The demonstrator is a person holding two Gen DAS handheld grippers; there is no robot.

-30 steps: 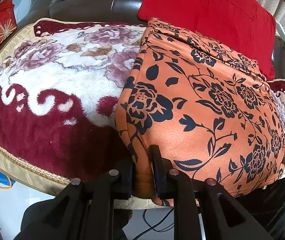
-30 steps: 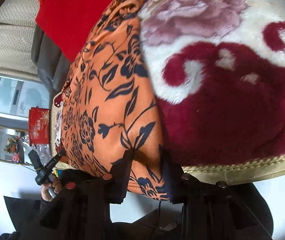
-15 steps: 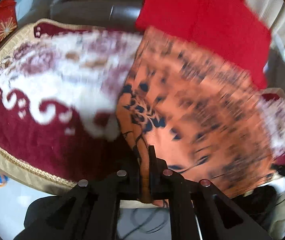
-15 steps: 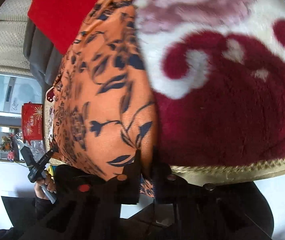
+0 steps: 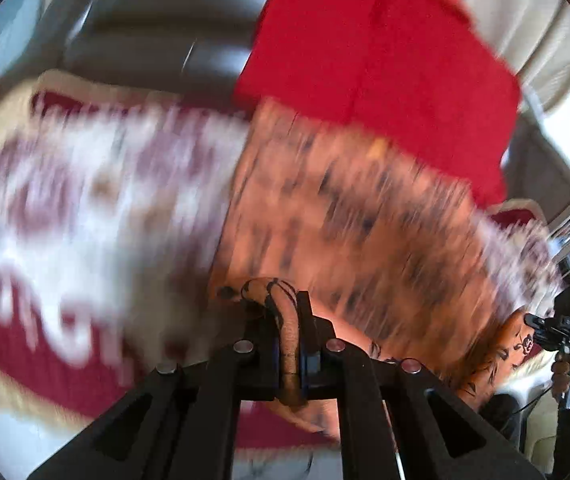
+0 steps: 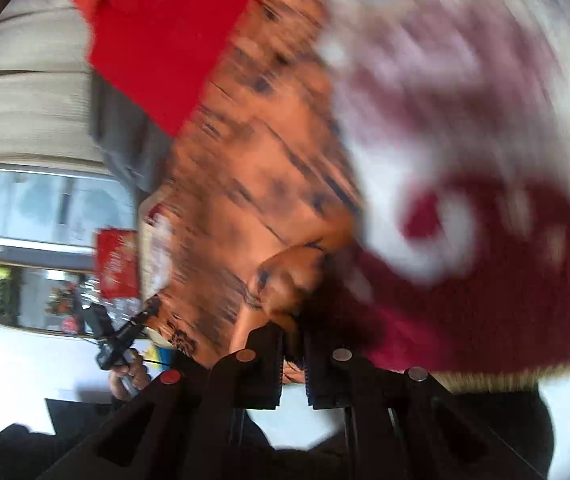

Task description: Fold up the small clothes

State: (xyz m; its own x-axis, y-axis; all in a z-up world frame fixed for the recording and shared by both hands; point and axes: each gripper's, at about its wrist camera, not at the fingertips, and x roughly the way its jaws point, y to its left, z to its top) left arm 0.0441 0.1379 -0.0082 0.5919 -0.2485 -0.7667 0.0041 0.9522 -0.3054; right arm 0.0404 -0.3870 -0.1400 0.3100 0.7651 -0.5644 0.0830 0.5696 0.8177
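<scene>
I have the left gripper (image 5: 289, 344) clamped on the near edge of the orange floral cloth (image 5: 349, 220); a narrow fold of the fabric stands pinched between the two black fingers (image 5: 261, 344), curling over their tips. The right gripper (image 6: 291, 356) is likewise closed on the same cloth's edge — a bunched knot of orange fabric (image 6: 285, 276) sits just above its fingertips, with a strip of it running down between the pads. From the left wrist view I see the right gripper (image 5: 561, 328) off at the right rim, a hand (image 5: 569, 368) under it, beside the cloth's far corner; from the right wrist view the left gripper (image 6: 117, 340) shows at the lower left in a hand (image 6: 131, 374).

The cloth lies spread across the plush blanket (image 5: 65, 200) — white with maroon scrolls and flowers, gold trim along its edge; its far end reaches the red cushion (image 5: 373, 64), which leans against the dark sofa back (image 5: 157, 32). Both views are heavily blurred; the cloth's print reads only as dark streaks on orange away from the fingers. A red box (image 6: 117, 260) stands behind the cloth in the right wrist view, near a glass-fronted cabinet (image 6: 45, 204).
</scene>
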